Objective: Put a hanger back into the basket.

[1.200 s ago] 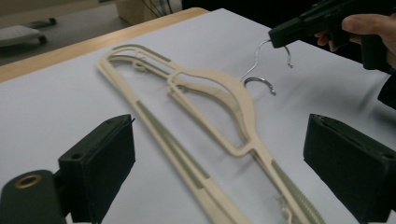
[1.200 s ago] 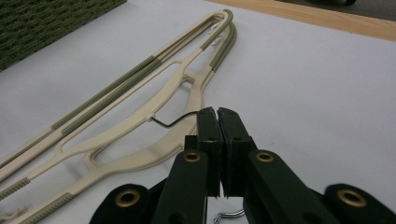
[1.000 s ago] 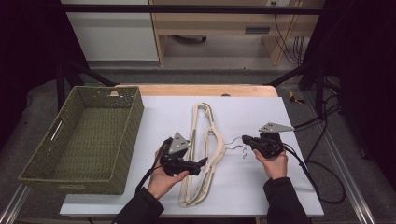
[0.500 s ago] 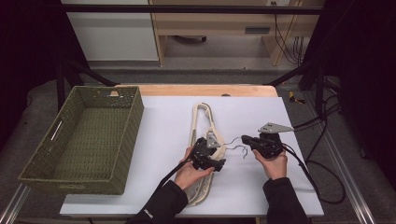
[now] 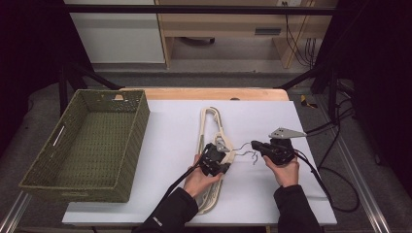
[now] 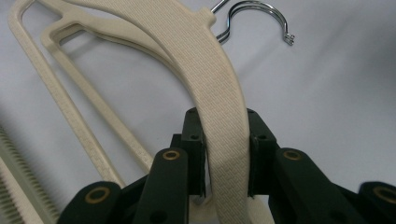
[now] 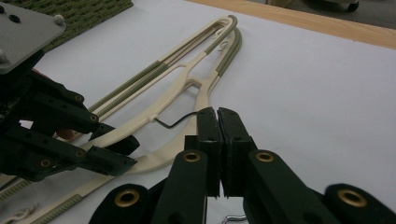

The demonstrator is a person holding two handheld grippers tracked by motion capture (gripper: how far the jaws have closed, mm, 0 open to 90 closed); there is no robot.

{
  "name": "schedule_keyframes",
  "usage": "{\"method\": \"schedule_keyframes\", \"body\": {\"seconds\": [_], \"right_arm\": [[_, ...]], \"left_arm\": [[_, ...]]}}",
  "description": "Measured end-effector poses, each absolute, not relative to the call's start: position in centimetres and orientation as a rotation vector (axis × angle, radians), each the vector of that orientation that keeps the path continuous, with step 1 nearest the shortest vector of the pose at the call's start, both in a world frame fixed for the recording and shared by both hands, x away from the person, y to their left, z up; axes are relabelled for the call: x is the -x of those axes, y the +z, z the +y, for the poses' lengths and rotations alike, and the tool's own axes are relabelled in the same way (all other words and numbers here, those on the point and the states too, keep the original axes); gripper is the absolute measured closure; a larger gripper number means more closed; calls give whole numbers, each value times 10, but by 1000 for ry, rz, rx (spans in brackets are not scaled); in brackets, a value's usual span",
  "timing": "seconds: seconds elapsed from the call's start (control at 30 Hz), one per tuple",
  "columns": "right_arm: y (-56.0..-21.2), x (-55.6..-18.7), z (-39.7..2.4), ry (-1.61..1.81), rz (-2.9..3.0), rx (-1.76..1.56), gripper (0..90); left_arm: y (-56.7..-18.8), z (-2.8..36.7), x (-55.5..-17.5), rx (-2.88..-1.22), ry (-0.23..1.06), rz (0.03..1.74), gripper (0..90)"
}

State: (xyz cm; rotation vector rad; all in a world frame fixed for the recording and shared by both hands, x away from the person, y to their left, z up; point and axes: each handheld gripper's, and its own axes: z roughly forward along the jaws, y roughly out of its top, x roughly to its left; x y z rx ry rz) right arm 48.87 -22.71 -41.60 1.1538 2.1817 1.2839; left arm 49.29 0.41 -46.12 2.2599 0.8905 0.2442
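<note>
Two cream plastic hangers (image 5: 210, 121) lie stacked lengthwise on the white table (image 5: 170, 145). My left gripper (image 5: 224, 156) sits over their middle. Its jaws have just been closing, and in the left gripper view (image 6: 224, 126) the pads press both sides of the top hanger's textured arm (image 6: 205, 60). Two chrome hooks (image 6: 254, 11) curl just beyond it. My right gripper (image 5: 255, 144) rests to the right of the hangers. In the right gripper view its jaws (image 7: 217, 114) are shut on a thin wire hook (image 7: 175, 122) that runs from a hanger's neck (image 7: 187, 79).
A deep green woven basket (image 5: 138, 131) stands at the left end of the table. A wooden strip (image 5: 214, 93) edges the table's far side. Black cables (image 5: 335, 179) trail off the right edge. White tabletop lies open to the right of the grippers.
My left gripper has moved right and down onto the hangers, and its jaws have closed around the top hanger's arm. The right gripper has stayed where it was.
</note>
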Motion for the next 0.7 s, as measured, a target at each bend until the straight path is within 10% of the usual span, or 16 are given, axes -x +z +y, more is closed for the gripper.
{"method": "schedule_keyframes", "body": {"seconds": [0.7], "right_arm": [[-383, -461, -258, 1478, 1978, -1093, 496]], "left_arm": [[-423, 41, -465, -2193, 361, 911, 767]]}}
